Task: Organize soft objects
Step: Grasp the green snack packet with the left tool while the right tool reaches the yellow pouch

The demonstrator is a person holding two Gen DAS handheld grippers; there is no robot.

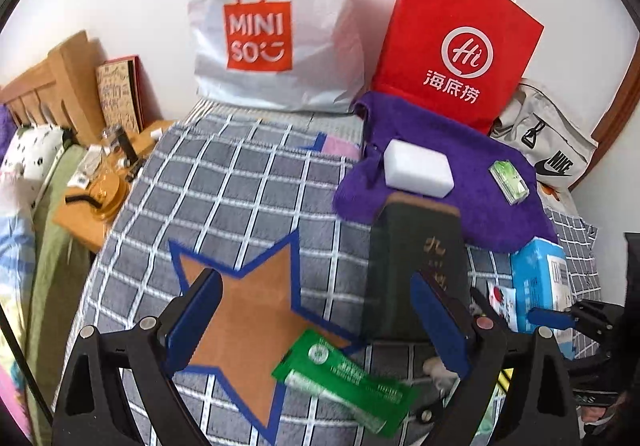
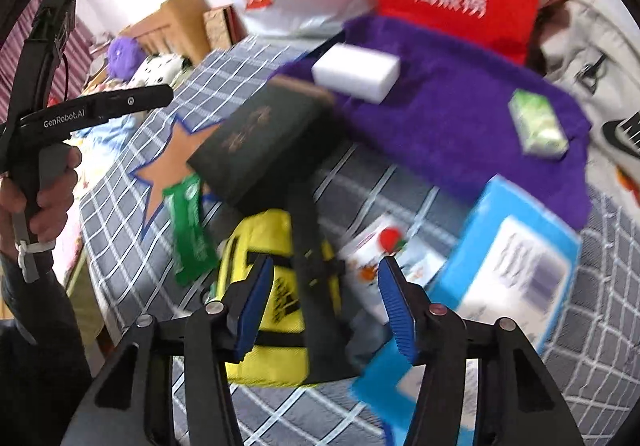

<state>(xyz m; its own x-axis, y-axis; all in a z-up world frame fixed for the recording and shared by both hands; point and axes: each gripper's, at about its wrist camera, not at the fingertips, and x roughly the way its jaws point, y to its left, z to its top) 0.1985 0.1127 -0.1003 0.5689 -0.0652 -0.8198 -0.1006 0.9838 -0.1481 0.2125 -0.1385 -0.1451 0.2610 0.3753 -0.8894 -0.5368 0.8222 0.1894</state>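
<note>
Both sets of jaws stand apart and hold nothing. The left gripper [image 1: 316, 320] hangs wide over the brown star [image 1: 256, 306] at the middle of the bed [image 1: 224, 182]; the right gripper [image 2: 326, 304] sits at a middling gap above the yellow bag [image 2: 276, 306] near the bed's front edge, nothing pressed between its blue pads.

Now, where's the soft stuff? Back toward the right corner, in front of the red bag [image 1: 452, 46], lies the purple towel [image 1: 480, 182], and on it rest the white sponge [image 1: 418, 168] and the small green tissue pack [image 1: 510, 182], well apart from each other. The dark book [image 1: 416, 266] overlaps the towel's near edge.

By the look of them, these will handle easily. The sponge is likely featherlight and springy, so a pinch across its short sides should do, without crushing. The tissue pack probably gives under pressure and its wrap may be slick, so take it across the middle. The towel is limp and will drape and drag, so bunch a fold near an edge, and only once its riders are off.

The count: one towel, one sponge, one tissue pack, one book, one green sachet [image 1: 344, 378], one blue box [image 1: 540, 286], two shopping bags at the back wall.
</note>
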